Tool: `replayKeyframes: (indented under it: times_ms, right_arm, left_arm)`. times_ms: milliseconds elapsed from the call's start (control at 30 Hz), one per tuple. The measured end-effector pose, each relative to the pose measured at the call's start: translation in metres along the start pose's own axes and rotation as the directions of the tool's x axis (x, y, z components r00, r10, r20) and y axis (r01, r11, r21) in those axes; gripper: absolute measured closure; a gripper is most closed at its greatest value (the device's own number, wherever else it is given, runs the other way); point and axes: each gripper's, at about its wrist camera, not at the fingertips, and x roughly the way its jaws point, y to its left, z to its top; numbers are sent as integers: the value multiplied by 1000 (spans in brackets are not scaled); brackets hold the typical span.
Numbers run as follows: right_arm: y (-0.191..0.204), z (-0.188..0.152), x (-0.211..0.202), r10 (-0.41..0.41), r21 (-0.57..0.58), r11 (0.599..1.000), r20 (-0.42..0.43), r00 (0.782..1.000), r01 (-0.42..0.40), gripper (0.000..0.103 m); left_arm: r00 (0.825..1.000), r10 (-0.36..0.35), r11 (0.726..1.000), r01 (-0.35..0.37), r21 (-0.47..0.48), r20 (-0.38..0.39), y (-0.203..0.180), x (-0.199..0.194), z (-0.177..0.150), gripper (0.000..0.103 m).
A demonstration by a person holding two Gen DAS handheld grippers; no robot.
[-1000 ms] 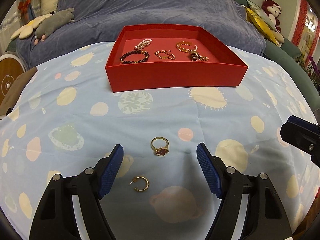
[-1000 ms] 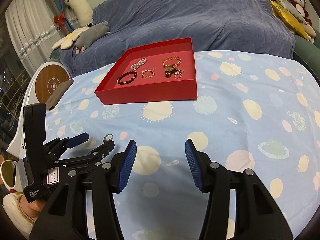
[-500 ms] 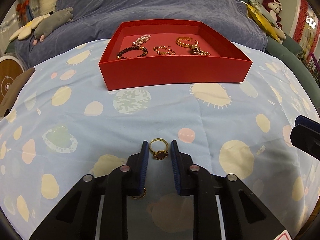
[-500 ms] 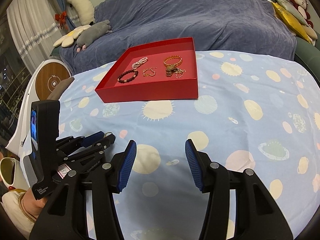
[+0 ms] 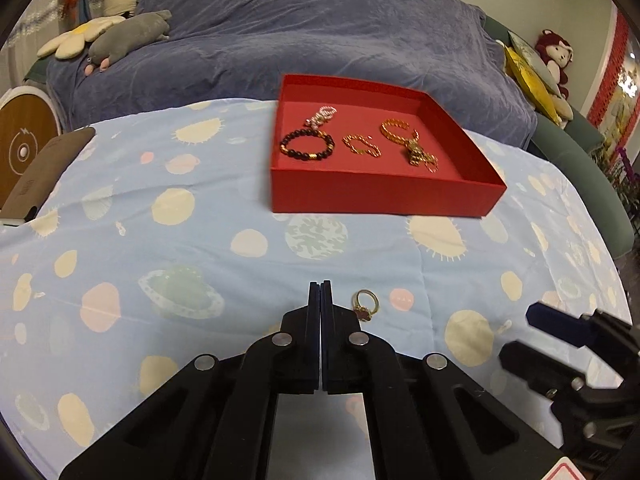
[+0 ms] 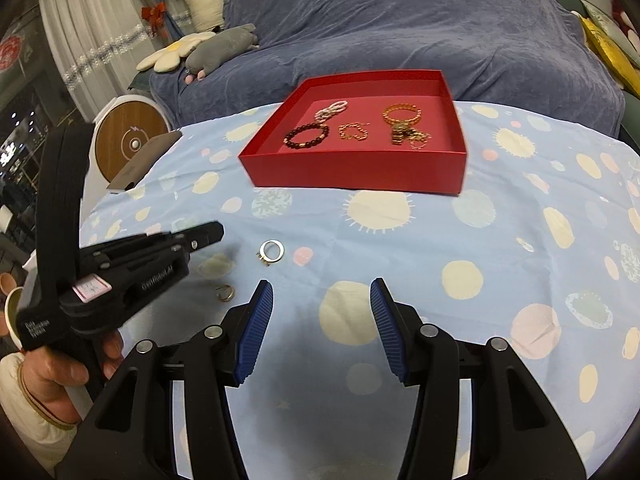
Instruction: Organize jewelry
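Gold ring with a red stone (image 5: 366, 306) lies on the blue planet-print tabletop cloth (image 5: 200, 248), just right of my left tool (image 5: 320, 286), pinched closed on nothing. My right tool (image 6: 321, 298) gapes wide, empty.

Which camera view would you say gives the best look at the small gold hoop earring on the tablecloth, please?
The right wrist view. There the hoop earring lies in plain sight on the tablecloth, beside the left gripper and nearer the camera than the gold ring. The left wrist view does not show it; only the ring shows beside that shut gripper.
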Motion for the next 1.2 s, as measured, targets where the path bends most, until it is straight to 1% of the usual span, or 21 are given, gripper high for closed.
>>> replayKeyframes:
  times_ms: [100,167,200,267,300,333,367,400,500,600,700,733,767,833,933,1000,1033,1200]
  right_arm:
    - [17,-1,9,16,-37,999,-16,1000,-16,54]
    - [21,0,12,20,-39,999,-17,1000,-21,54]
    - [21,1,12,17,-34,999,-15,1000,-18,54]
    - [16,3,13,10,-22,1000,-13,1000,-10,54]
    - [13,3,13,6,-13,1000,-13,1000,-6,54]
    - [9,3,13,2,-5,1000,-14,1000,-2,54]
    - [6,2,13,-2,1,1000,-15,1000,2,54]
    - [2,2,12,-8,6,1000,-17,1000,8,54]
    - [-6,-1,10,-17,15,1000,-21,1000,17,54]
    - [-10,-1,8,-19,21,1000,-22,1000,19,54]
    - [-13,-1,5,-17,28,999,-19,1000,18,54]
    - [-12,0,5,-18,27,999,-17,1000,18,54]
    - [-12,-1,4,-20,24,1000,-15,1000,20,54]
    - [-12,-1,5,-20,24,1000,-16,1000,20,54]
    - [-13,-1,6,-22,28,999,-20,1000,22,54]
    - [-13,-1,6,-21,29,999,-21,1000,21,54]
    - [-13,-1,6,-20,29,999,-20,1000,21,54]
    - [-5,0,8,-6,19,1000,-18,1000,6,54]
  left_arm:
    - [1000,4,1000,-4,-17,10,12,-7,2,103]
    - [1000,0,1000,0,-25,-3,15,-5,1,103]
    - [1000,-6,1000,6,-29,-15,16,-2,0,101]
    - [999,-20,999,19,-32,-31,13,5,-2,94]
    - [999,-26,999,25,-26,-42,10,9,-3,78]
    - [999,-23,1000,22,-20,-49,6,13,-3,58]
    - [999,-20,1000,19,-15,-43,1,16,-5,54]
    - [999,-24,1000,24,5,-41,-6,19,-6,53]
    - [999,-16,998,19,65,-52,-22,30,-10,53]
    - [997,-7,995,14,94,-71,-30,43,-14,53]
    - [997,1,993,8,122,-75,-37,51,-16,64]
    - [998,9,990,-1,139,-64,-40,51,-17,69]
    - [998,6,989,3,150,-62,-43,52,-17,79]
    - [999,9,987,0,161,-54,-46,53,-17,87]
    - [999,6,987,3,161,-51,-47,53,-18,88]
    - [999,-1,987,9,157,-47,-44,51,-16,92]
    - [999,-2,988,9,155,-47,-43,49,-15,92]
    - [1000,-7,994,9,107,-22,-24,32,-6,92]
